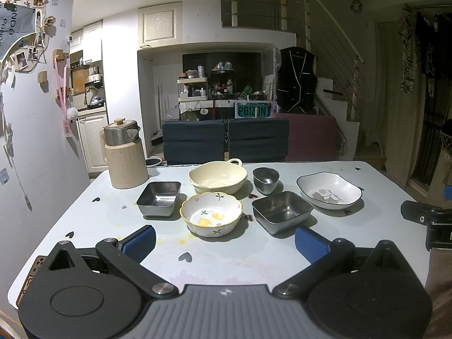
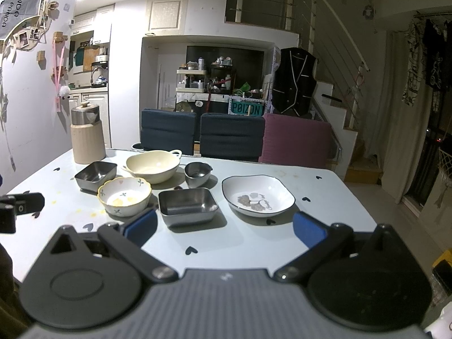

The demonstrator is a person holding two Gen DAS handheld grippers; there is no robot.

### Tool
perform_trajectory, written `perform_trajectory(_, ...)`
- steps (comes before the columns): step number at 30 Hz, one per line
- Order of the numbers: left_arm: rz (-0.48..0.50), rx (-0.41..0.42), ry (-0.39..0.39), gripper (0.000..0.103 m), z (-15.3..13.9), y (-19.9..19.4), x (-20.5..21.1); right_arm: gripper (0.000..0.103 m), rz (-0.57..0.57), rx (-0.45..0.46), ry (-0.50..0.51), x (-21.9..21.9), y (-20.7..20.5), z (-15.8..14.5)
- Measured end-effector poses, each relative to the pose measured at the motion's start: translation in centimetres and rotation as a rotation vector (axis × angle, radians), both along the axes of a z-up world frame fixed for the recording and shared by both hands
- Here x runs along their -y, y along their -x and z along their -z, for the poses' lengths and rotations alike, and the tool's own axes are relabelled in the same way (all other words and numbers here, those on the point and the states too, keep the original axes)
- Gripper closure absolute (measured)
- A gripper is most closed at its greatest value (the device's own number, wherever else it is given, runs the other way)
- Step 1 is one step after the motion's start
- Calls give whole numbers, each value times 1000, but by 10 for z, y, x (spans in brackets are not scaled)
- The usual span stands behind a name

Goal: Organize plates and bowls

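Sitting on the counter (image 1: 226, 265) are six dishes, close together. The flower bowl (image 1: 211, 217) sits between two metal trays, in front of the big yellow bowl (image 1: 217, 176). The left gripper (image 1: 225, 242) and right gripper (image 2: 224, 228) are both wide apart, holding nothing.

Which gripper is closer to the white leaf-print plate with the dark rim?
Right. The right gripper hovers open just in front of the white leaf-print plate; the left gripper faces the yellow-rimmed floral bowl, further left.
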State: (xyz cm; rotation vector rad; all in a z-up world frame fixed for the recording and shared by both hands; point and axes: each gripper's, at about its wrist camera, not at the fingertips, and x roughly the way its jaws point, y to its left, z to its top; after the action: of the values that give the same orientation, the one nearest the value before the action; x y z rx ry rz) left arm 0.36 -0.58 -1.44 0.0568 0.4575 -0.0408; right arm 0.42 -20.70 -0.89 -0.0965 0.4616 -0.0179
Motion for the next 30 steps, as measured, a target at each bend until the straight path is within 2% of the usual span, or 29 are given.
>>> perform_trajectory(12, 16, -16, 23, 0, -1, 0, 7, 0, -1, -29, -1, -1, -4, 3)
perform_trajectory(18, 27, -55, 35, 0, 0, -13, 14, 0, 3, -57, 1, -3, -9, 0)
perform_trajectory(26, 6, -121, 40, 0, 7, -57, 30, 0, 48, -101, 4, 11, -35, 0)
perform_trajectory(30, -31, -151, 61, 0, 13, -87, 37, 0, 78, -93, 14, 22, -57, -1)
